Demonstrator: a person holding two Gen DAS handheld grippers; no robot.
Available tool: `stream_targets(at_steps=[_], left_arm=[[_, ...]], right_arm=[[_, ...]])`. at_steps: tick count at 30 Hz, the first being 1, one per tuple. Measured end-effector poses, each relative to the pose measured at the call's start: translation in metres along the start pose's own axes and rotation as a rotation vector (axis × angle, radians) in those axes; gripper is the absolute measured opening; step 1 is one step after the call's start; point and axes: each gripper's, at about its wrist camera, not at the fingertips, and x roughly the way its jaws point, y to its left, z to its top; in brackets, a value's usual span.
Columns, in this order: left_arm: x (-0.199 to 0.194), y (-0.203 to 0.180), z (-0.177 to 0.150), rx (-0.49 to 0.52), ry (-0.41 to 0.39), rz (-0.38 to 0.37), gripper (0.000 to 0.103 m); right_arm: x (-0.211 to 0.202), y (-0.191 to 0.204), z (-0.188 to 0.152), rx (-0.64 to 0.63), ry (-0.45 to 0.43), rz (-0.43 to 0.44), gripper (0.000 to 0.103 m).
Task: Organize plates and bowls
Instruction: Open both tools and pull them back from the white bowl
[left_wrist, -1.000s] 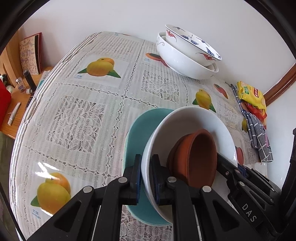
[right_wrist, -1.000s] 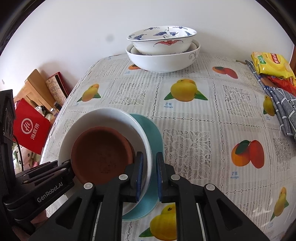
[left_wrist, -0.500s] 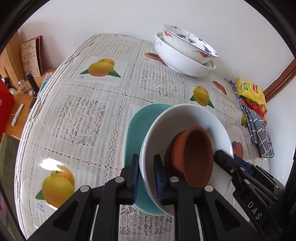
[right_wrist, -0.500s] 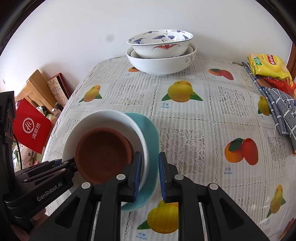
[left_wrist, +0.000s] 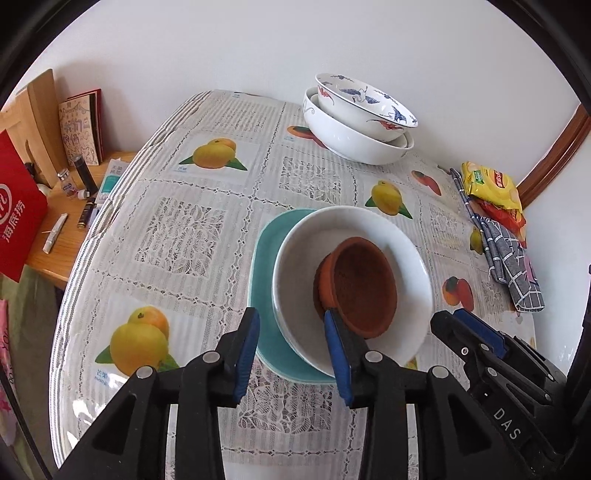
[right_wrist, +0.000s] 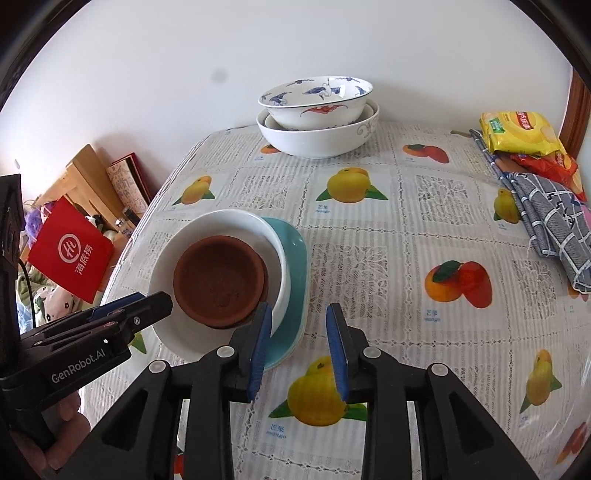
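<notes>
Brown bowl nested in white bowl; left tongs, right tongs opening, gripping nothing.

Your right hand-held gripper is at bottom centre, jaws opening, nothing between the blue pads; they hang over the fruit-print surface just beside the teal plate. On that plate sits the white bowl w/ brown clay dishes nested inside. Your left hand-held gripper comes in from the left, tips at the white bowl's rim, a bit of your hand below it. Far end: patterned bowl stacked in a bigger white bowl. Right edge: yellow snack packet, checked cloth. Left, off the surface: red bag.
</notes>
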Motion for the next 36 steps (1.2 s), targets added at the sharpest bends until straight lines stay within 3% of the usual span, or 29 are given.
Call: stream_targets(at_steps=[4, 5, 9, 14, 17, 22, 26, 36], left_arm=[[-0.022, -0.020, -0.012, 0.036, -0.066, 0.045, 0.044], [-0.028, -0.025, -0.015, 0.041, -0.085, 0.046, 0.049], [-0.052, -0.050, -0.028, 0.065, -0.152, 0.009, 0.067], [-0.074, -0.081, -0.047, 0.094, -0.215, -0.010, 0.078], [-0.084, -0.095, -0.059, 0.097, -0.236, -0.054, 0.080], [-0.095, -0.117, -0.077, 0.125, -0.259, -0.047, 0.084], [-0.104, -0.131, -0.092, 0.162, -0.280, -0.029, 0.084], [-0.121, -0.145, -0.117, 0.196, -0.299, 0.014, 0.089]], right_arm=[[-0.027, -0.012, -0.011, -0.002, -0.047, -0.028, 0.034], [-0.035, -0.016, -0.014, -0.005, -0.055, -0.038, 0.039], [-0.067, -0.035, -0.027, -0.007, -0.103, -0.090, 0.057], [-0.106, -0.061, -0.043, 0.038, -0.161, -0.098, 0.069], [-0.123, -0.073, -0.052, 0.049, -0.172, -0.134, 0.078], [-0.150, -0.092, -0.070, 0.089, -0.206, -0.189, 0.080], [-0.169, -0.099, -0.083, 0.081, -0.246, -0.224, 0.097], [-0.195, -0.111, -0.106, 0.129, -0.275, -0.254, 0.098]])
